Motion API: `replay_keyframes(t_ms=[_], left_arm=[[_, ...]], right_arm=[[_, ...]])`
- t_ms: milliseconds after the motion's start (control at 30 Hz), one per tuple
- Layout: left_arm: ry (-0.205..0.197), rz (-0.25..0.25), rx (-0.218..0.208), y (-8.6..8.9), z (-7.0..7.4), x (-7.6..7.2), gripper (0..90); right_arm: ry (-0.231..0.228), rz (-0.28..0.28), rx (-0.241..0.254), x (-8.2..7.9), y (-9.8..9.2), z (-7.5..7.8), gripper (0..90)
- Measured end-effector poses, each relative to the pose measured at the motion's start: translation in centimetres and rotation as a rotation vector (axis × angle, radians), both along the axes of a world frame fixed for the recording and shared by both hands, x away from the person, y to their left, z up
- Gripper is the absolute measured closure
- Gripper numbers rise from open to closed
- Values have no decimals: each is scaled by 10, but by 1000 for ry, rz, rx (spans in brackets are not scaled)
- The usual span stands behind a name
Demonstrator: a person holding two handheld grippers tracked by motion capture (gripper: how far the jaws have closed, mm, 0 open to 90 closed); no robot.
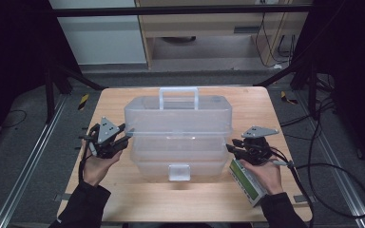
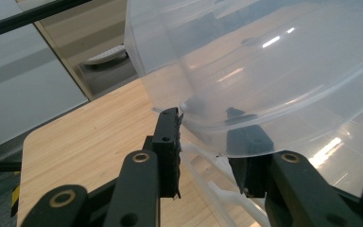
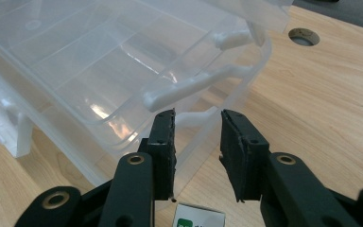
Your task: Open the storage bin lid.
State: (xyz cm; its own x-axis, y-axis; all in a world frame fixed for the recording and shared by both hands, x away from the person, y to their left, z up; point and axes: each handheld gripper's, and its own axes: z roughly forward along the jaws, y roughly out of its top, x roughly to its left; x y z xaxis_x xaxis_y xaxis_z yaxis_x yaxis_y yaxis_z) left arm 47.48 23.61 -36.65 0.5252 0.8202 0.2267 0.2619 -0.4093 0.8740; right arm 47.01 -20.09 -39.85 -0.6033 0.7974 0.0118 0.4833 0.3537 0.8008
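Translucent plastic toolbox (image 1: 178,130), rounded lid, smooth wooden table (image 1: 247,199), matte black jaws

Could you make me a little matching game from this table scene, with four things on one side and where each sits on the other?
Things:
1. clear plastic box
2. left gripper
3. right gripper
4. green and white carton

Places:
A. at the box's right end, jaws apart
B. middle of the wooden table, handle on top
C. at the box's left end, jaws either side of its rim
D. table's near right part, under the right hand

Pairs: 1-B, 2-C, 3-A, 4-D
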Motion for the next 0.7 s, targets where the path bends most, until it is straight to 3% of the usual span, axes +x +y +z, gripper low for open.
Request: replay_keyframes(t_ms=[167,700], left_arm=[[2,0,2,0,0,0,655],[4,3,2,0,1,0,656]], right_arm=[[37,-10,18,3,-3,-6,676],[66,10,27,5,2,-12,725]])
